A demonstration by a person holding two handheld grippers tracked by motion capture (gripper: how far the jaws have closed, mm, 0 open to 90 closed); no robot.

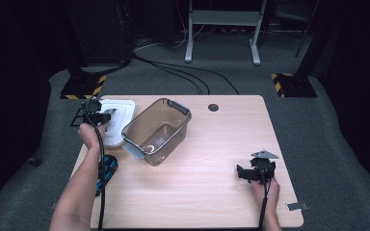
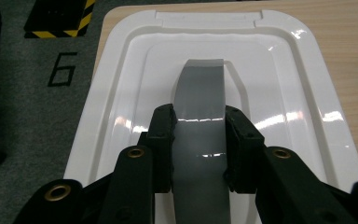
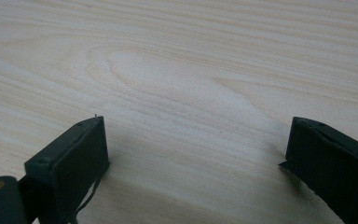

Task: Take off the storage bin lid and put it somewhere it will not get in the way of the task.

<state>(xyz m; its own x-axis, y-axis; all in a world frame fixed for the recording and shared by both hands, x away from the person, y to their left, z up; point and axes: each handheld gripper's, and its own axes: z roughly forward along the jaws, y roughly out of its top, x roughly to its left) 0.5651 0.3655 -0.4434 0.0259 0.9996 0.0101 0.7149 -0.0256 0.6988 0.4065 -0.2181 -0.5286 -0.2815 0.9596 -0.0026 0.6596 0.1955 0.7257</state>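
High view: pale wood-grain table (image 1: pixel 212 159), then the clear rectangular plastic storage bin with grey latch handles (image 1: pixel 157 130) sitting open left of centre, then the white glossy plastic lid (image 1: pixel 120 115) lying flat at the far-left corner, just beside the bin. A blue-and-black object (image 1: pixel 107 169) lies by my left forearm; can't tell what it is.

My left gripper (image 2: pixel 199 140) is clamped on the lid's grey arched strap handle (image 2: pixel 200 93), jaws closed in on both of its edges. My right gripper (image 1: pixel 255 174) sits idle near the right front of the table, jaws spread wide over bare wood, holding nothing.

Risks, as I judge them:
- The handle looks slick and glossy, and I only grip its narrow edges, so the lid could pivot or slip out when lifted.
- The lid sits at the table edge; a sideways tug could drag it off.
- The bin is close, so a tilted lid could clip its rim and shove it.
- My left cable runs past the blue object and might snag.
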